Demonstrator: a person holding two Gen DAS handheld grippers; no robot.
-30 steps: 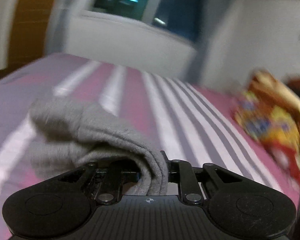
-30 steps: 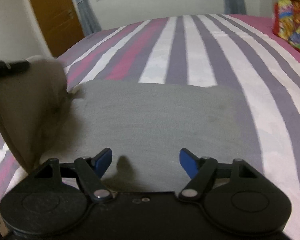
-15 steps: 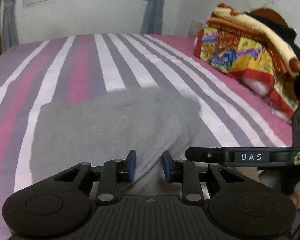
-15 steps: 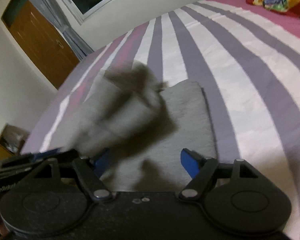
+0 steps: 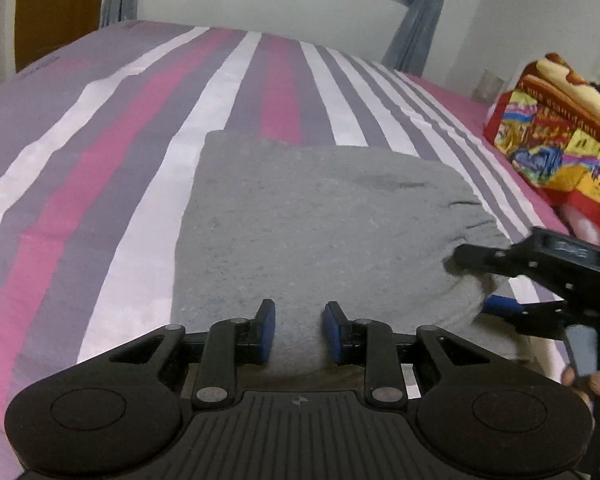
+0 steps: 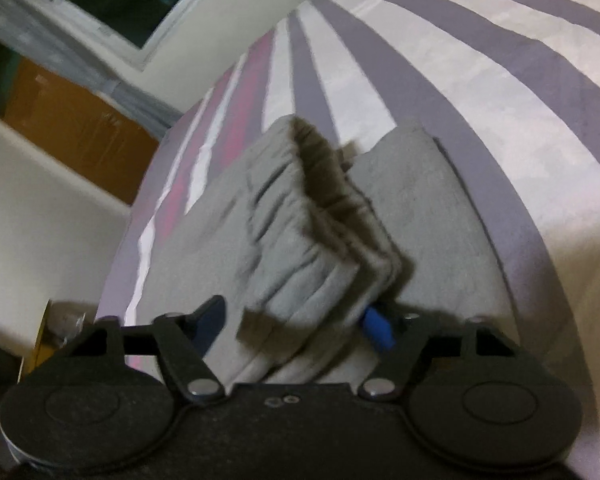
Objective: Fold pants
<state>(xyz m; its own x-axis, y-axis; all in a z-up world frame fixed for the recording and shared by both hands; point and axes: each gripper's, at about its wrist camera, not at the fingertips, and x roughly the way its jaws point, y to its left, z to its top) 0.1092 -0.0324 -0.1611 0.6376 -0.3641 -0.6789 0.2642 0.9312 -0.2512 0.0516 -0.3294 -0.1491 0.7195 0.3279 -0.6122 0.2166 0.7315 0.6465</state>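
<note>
The pants [image 5: 312,216] lay on the bed [image 5: 100,152], a blanket [image 5: 556,136] to their right, the left hand-held gripper [image 5: 298,330] at their near edge and the right hand-held gripper [image 5: 500,280] at their right edge.
</note>
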